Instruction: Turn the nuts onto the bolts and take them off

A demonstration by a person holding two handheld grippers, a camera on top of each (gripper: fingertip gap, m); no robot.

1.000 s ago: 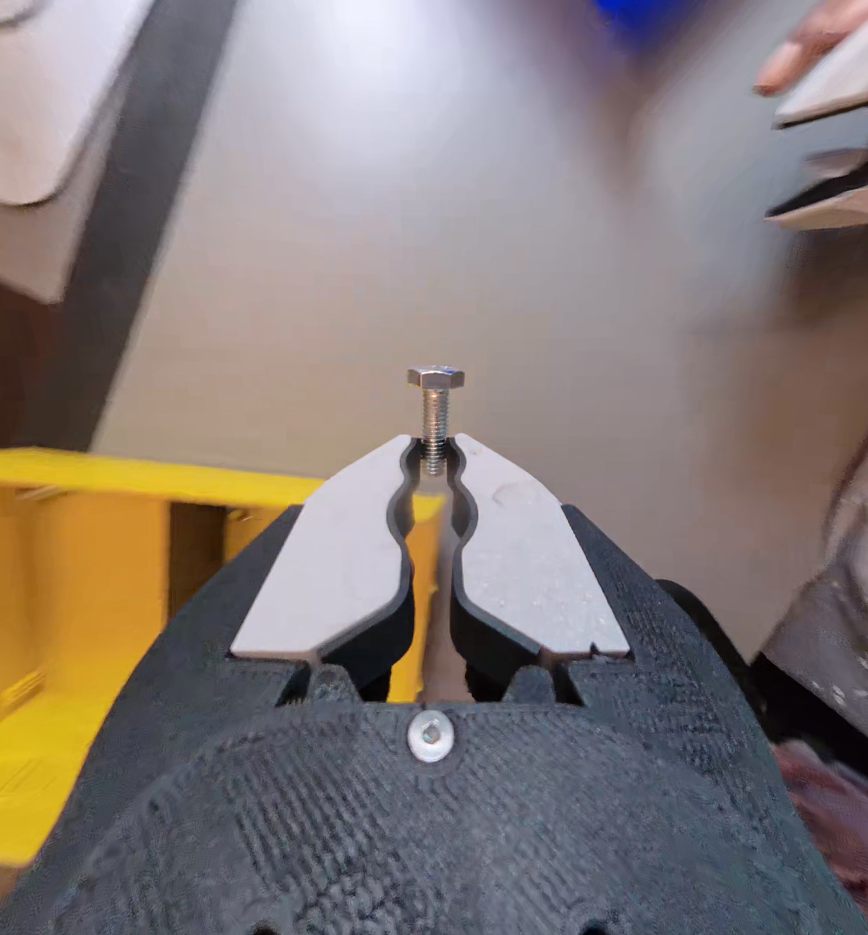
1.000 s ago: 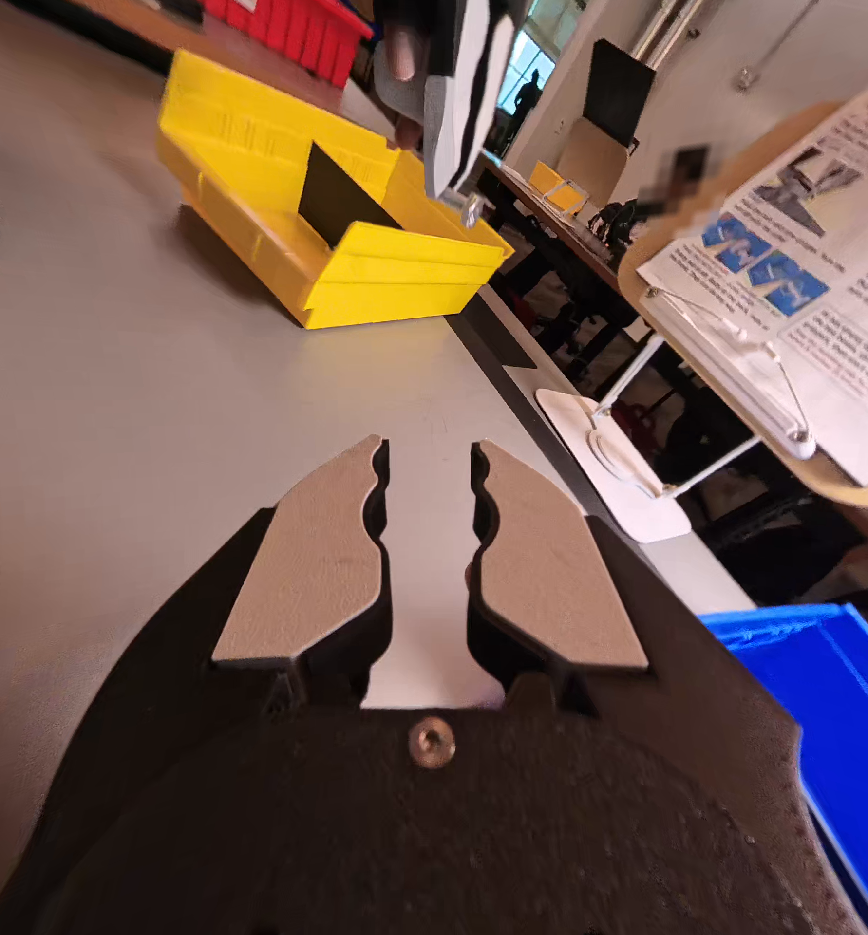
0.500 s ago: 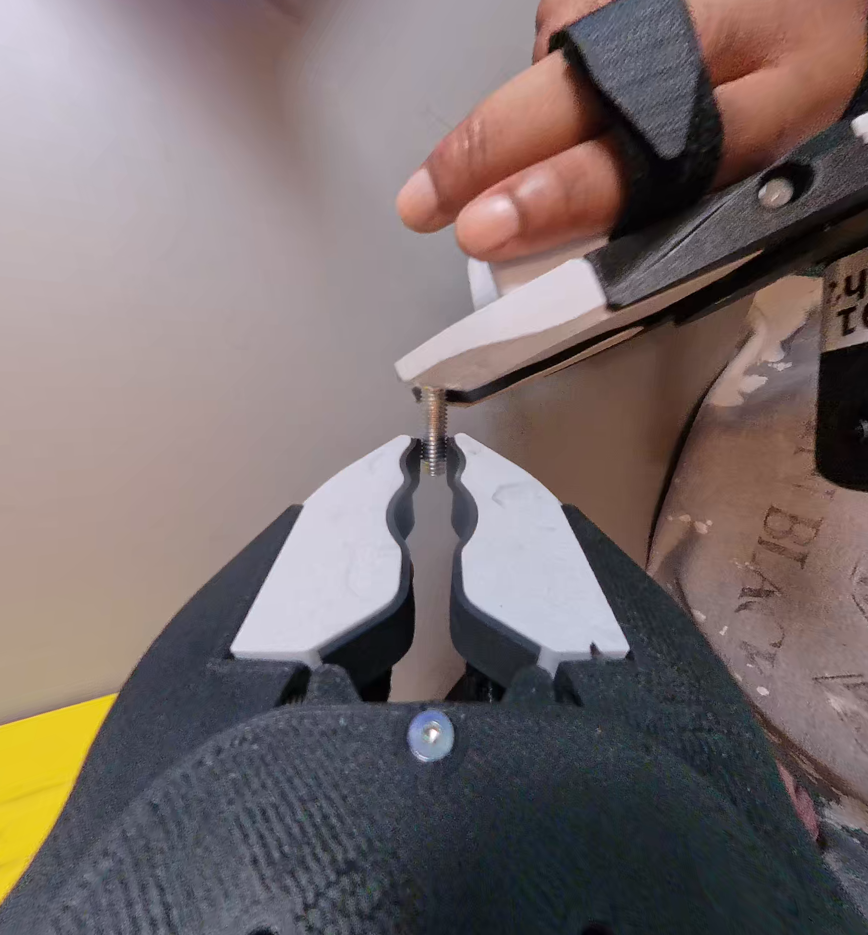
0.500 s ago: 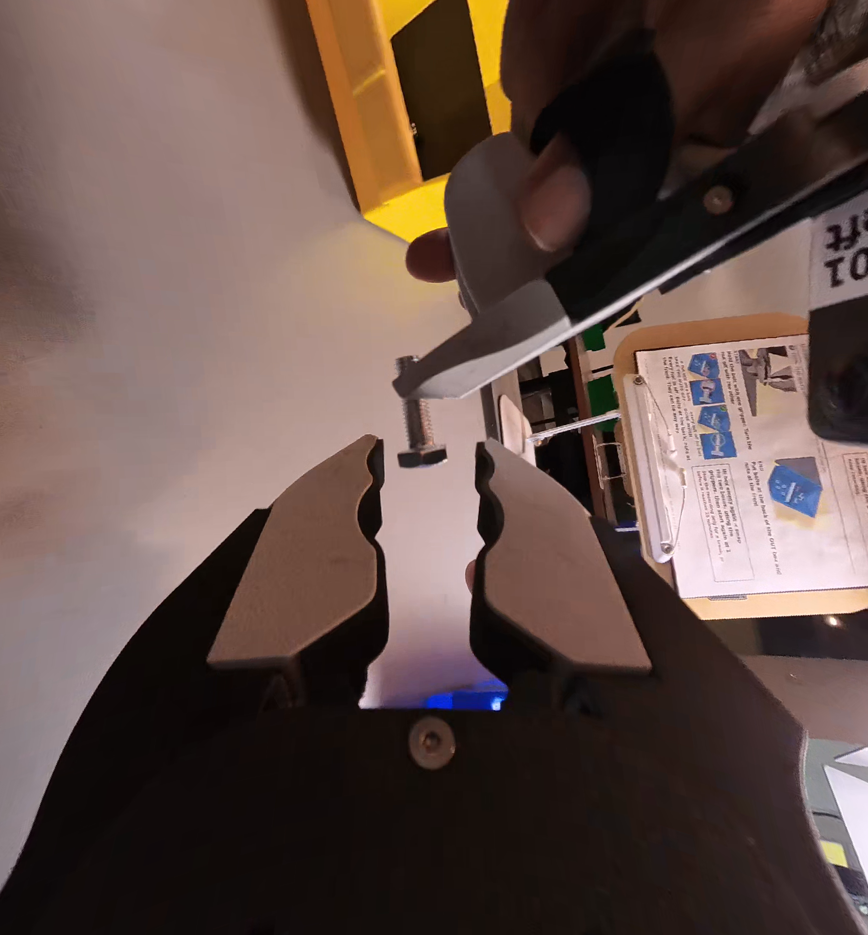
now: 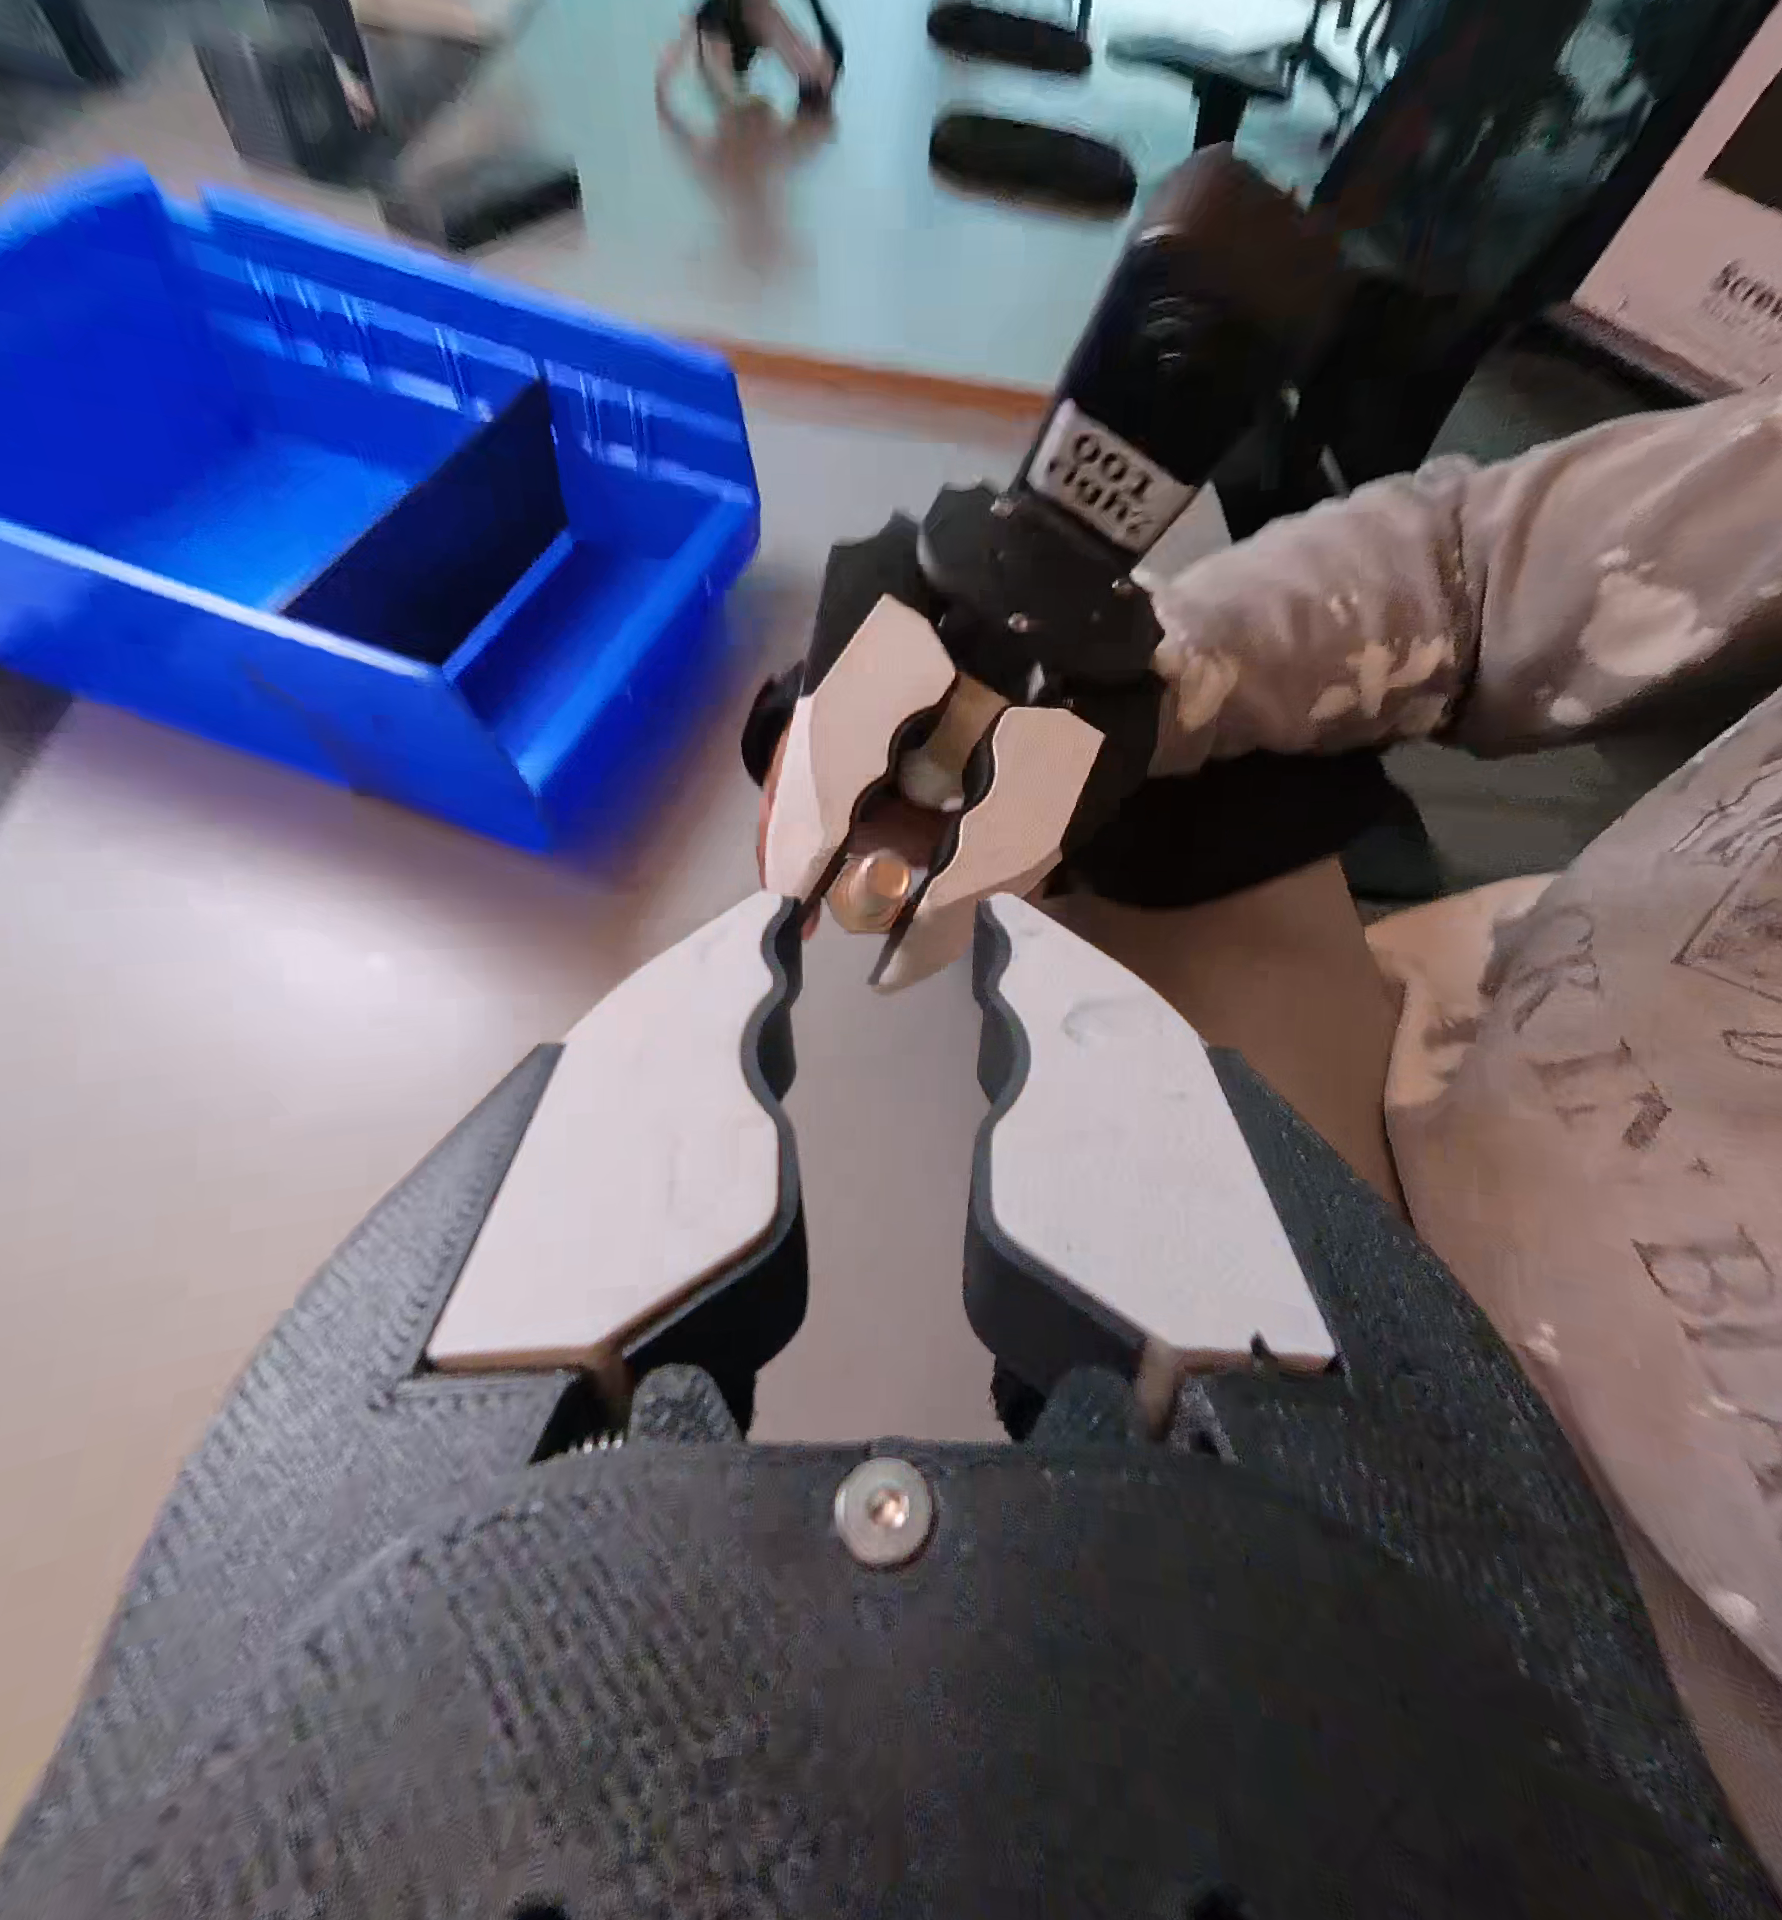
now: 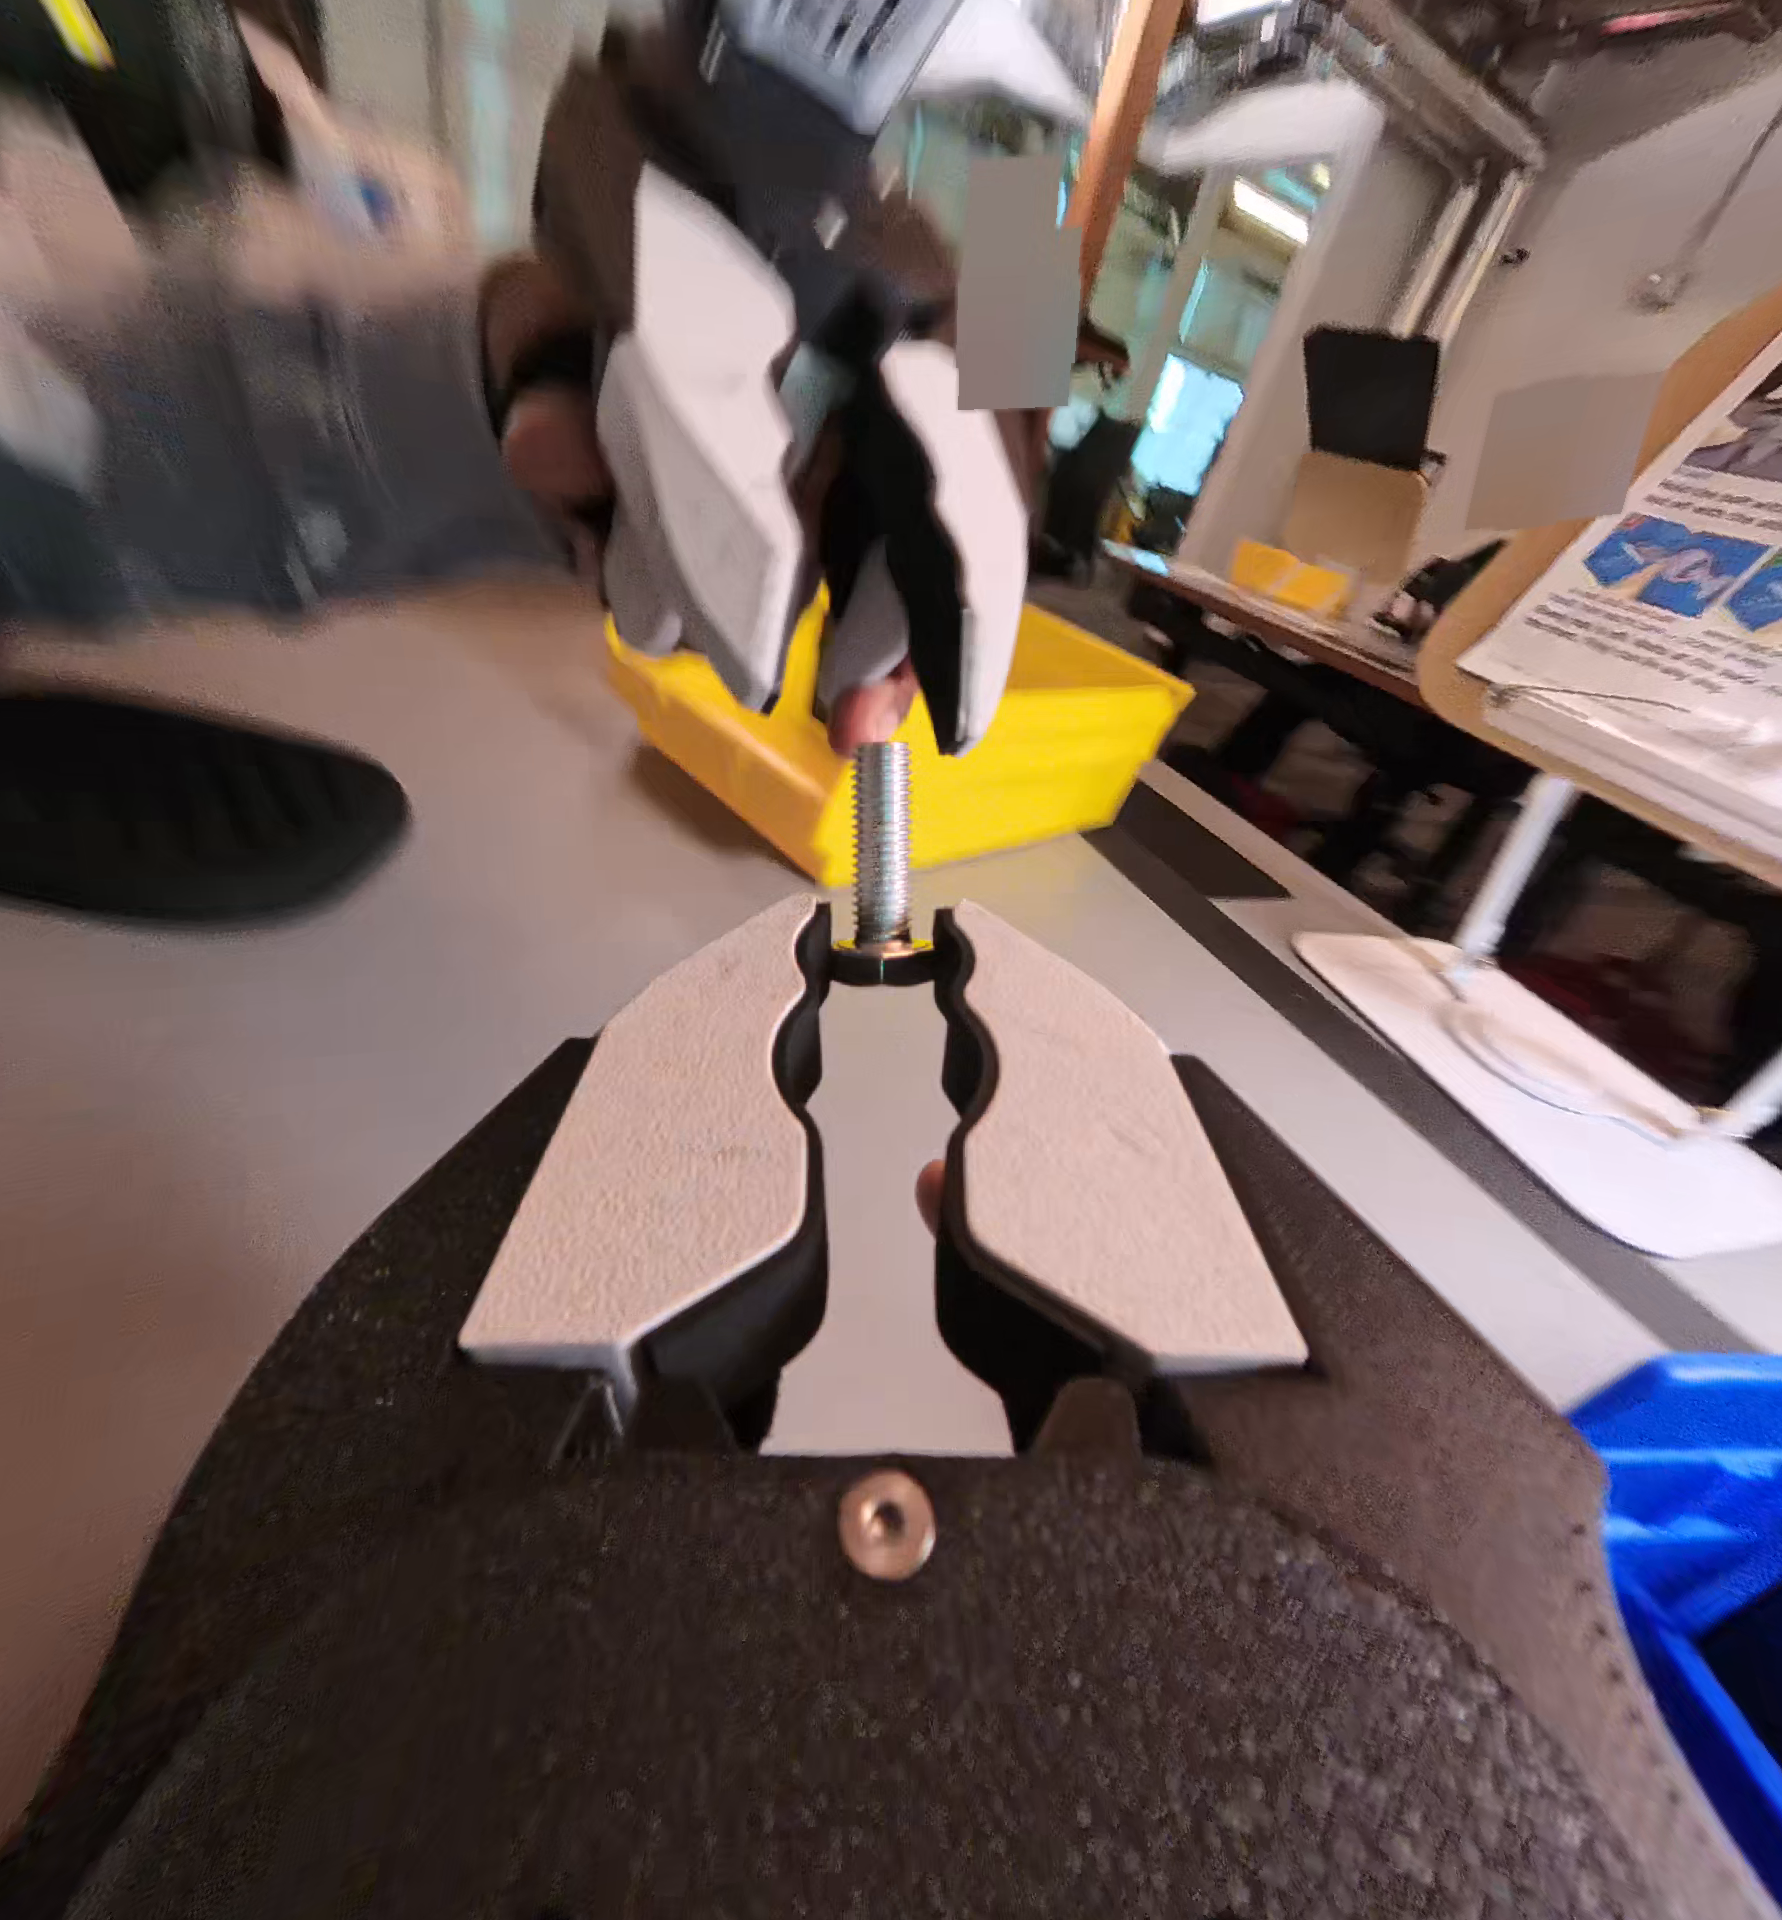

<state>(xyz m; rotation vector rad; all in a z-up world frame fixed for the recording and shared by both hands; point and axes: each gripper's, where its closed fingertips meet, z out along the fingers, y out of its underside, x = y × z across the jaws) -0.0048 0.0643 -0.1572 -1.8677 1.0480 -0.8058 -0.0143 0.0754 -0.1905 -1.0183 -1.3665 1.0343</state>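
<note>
The bolt (image 6: 882, 831) stands in the air above the table (image 6: 347, 1039), head down in the right gripper (image 6: 882, 961), whose jaws are clamped on the hexagonal head with the threaded shank pointing away from the camera. The left gripper (image 5: 882, 935) has its jaws spread and holds nothing; in the right wrist view it hangs just beyond the free end of the shank, and whether it touches the thread cannot be told. No nut shows on the shank or anywhere else, so by my judgement the threading is not begun: a nut has yet to be fetched, turned on and taken off again. Only the right wrist view shows the bare thread along its length, and a yellow bin (image 6: 1022, 748) behind. The left wrist view looks end-on instead, showing the brassy hexagon between the right gripper's tips, and a blue bin (image 5: 347, 499) whose visible compartments look bare.
</note>
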